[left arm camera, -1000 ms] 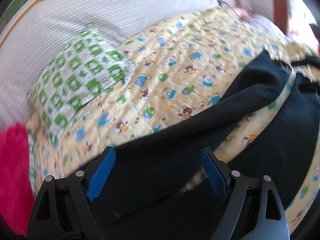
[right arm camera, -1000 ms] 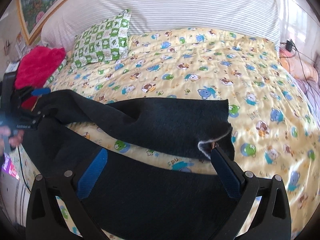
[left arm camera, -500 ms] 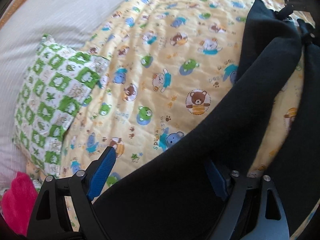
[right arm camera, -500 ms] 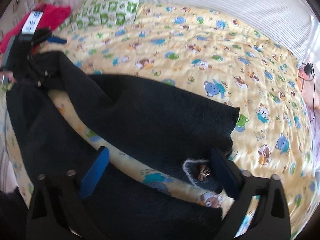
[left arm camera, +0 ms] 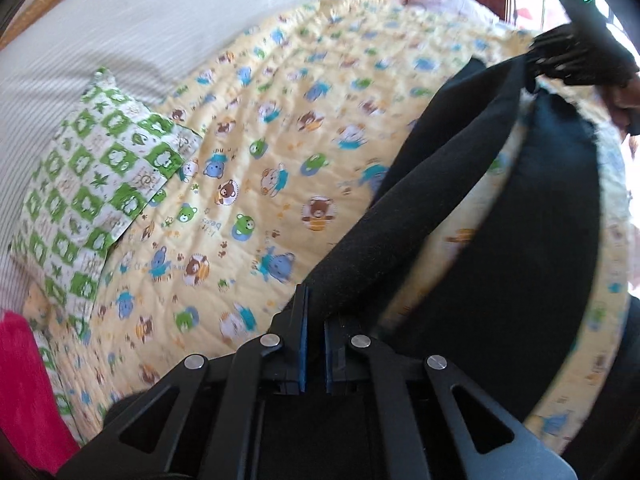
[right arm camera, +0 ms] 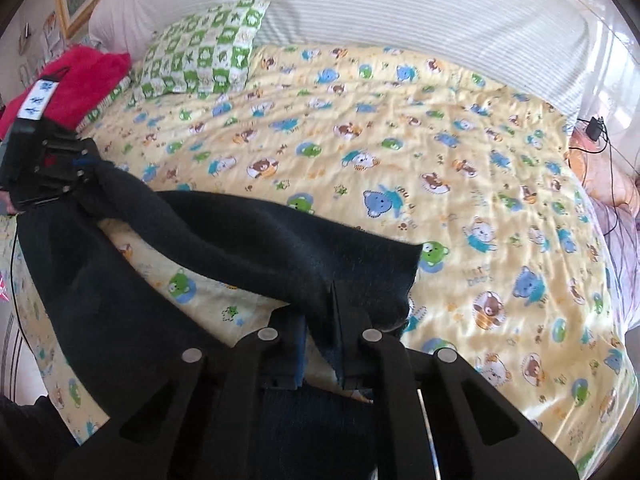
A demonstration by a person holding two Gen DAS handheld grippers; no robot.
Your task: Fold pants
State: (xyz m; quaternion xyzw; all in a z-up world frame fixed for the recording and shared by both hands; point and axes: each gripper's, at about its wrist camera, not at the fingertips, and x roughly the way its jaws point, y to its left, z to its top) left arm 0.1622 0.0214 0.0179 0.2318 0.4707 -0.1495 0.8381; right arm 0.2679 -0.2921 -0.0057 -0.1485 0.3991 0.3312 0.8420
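Observation:
Dark navy pants lie spread on a yellow cartoon-bear bedspread, their two legs parted by a strip of bedspread. My left gripper is shut on the edge of the far leg at one end. My right gripper is shut on the same leg's other end, near its hem. Each gripper shows in the other's view: the right gripper at the upper right, the left gripper at the far left.
A green-and-white checked pillow and a striped white bolster lie at the head of the bed. A magenta plush sits beside the pillow. A charger and cable lie at the bed's right edge.
Both grippers were open around the pants fabric and have closed on the far leg. Both ends of that leg are now lifted slightly off the bedspread.

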